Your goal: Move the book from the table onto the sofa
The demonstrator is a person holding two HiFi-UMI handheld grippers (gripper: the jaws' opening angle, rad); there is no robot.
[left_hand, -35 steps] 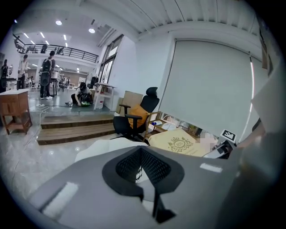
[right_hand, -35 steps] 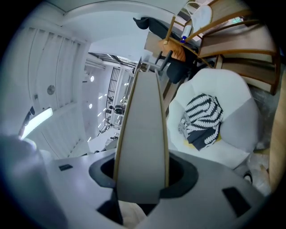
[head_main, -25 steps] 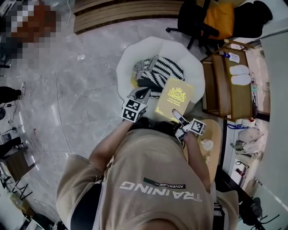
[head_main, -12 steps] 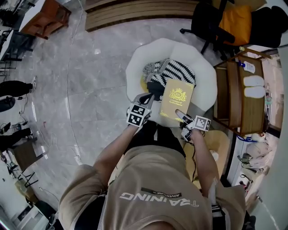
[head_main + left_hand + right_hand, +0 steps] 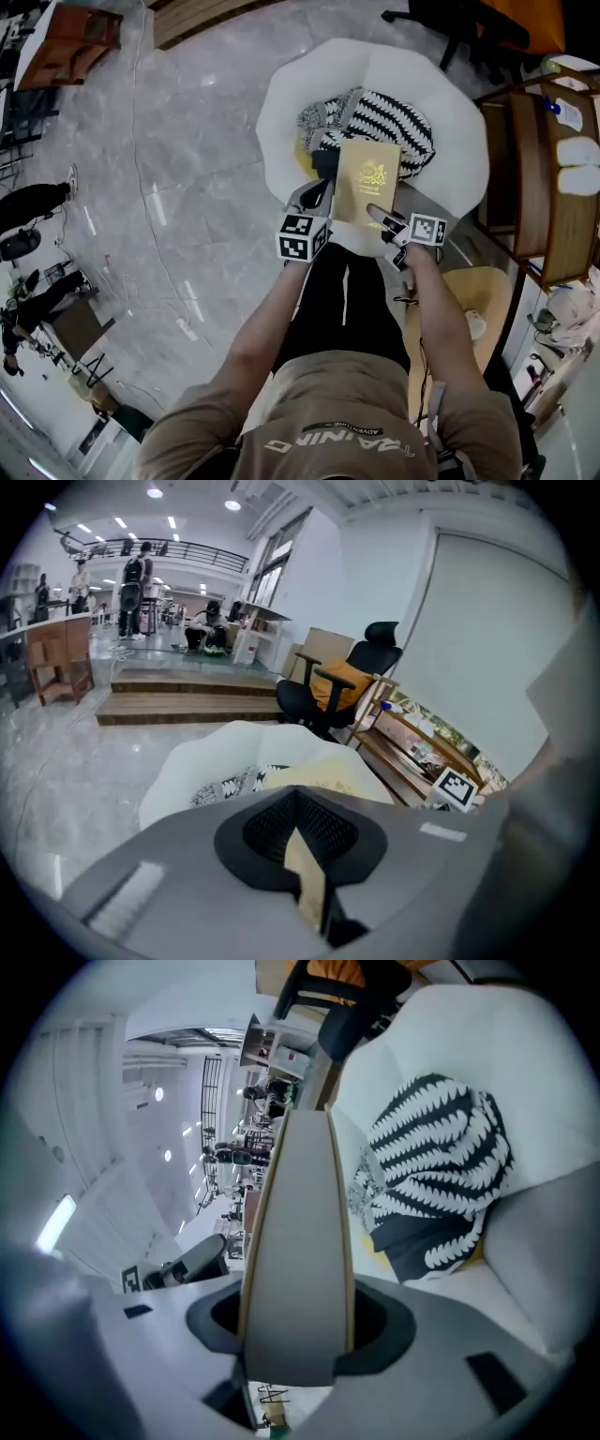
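A yellow book [image 5: 366, 176] with a gold crest hangs over the seat of the white round sofa [image 5: 281, 103], in front of a black-and-white zigzag cushion [image 5: 386, 120]. My left gripper [image 5: 321, 189] is shut on the book's left edge, and that thin edge [image 5: 306, 885] shows between the jaws. My right gripper [image 5: 381, 217] is shut on the book's near right corner. In the right gripper view the book's page edge [image 5: 295, 1241] fills the gap between the jaws, with the cushion [image 5: 441, 1176] just behind it. I cannot tell whether the book touches the sofa.
A wooden shelf unit [image 5: 534, 178] stands to the right of the sofa, with a round wooden side table [image 5: 471, 302] nearer to me. A black office chair [image 5: 469, 33] and wooden steps [image 5: 202, 21] lie beyond. Grey marble floor [image 5: 169, 187] lies to the left.
Both grippers have come down with the book and carried it farther over the sofa seat. The book now sits closer to the zigzag cushion, and the grip on it is unchanged.
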